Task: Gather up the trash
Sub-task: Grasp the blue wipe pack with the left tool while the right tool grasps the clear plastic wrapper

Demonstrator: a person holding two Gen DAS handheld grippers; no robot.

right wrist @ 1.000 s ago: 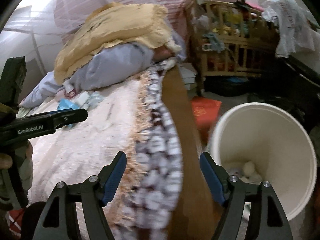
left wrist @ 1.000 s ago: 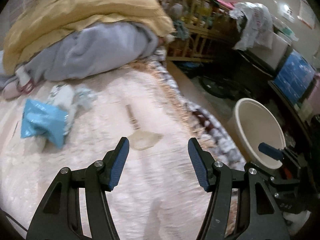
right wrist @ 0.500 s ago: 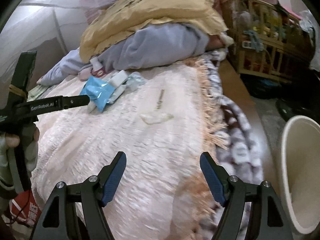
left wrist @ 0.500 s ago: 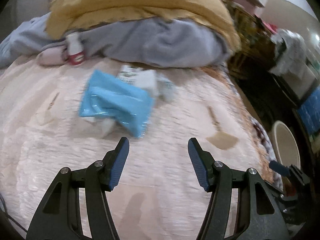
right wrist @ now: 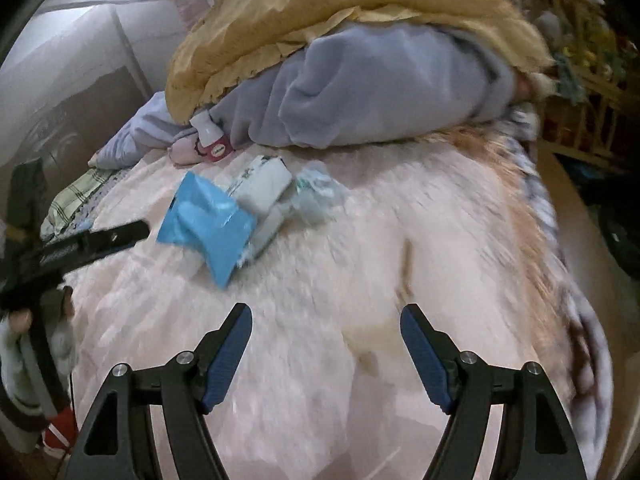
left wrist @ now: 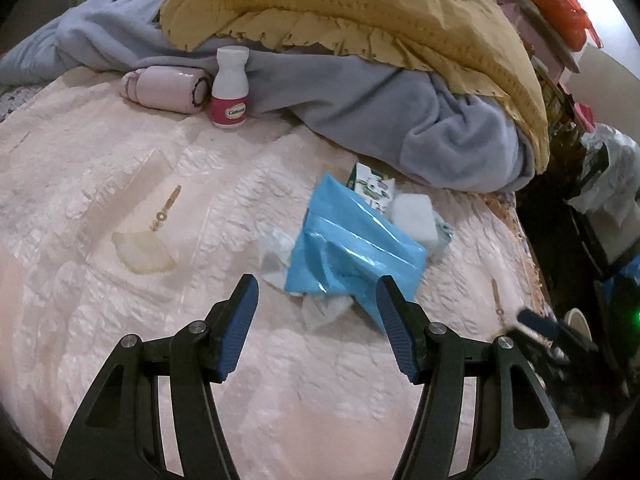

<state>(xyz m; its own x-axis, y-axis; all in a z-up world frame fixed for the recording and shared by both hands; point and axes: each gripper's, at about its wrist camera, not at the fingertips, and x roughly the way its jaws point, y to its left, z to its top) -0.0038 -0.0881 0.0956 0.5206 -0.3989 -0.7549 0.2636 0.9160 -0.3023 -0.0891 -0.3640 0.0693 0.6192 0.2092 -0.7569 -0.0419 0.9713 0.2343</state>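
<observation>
The left tool (left wrist: 316, 320) hangs with jaws apart and empty just near of the blue wrapper (left wrist: 352, 252), which lies mid-bed among other scraps. Best lower onto its raised fold, avoiding the bedspread (left wrist: 100, 160). The right tool (right wrist: 326, 344) is likewise apart, empty.

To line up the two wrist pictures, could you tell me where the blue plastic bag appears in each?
Left wrist: blue plastic bag lies centre, just beyond the fingertips.
Right wrist: blue plastic bag lies left of centre, farther off.
Shared landmark: white bottle with a red label, against the grey blanket.
</observation>
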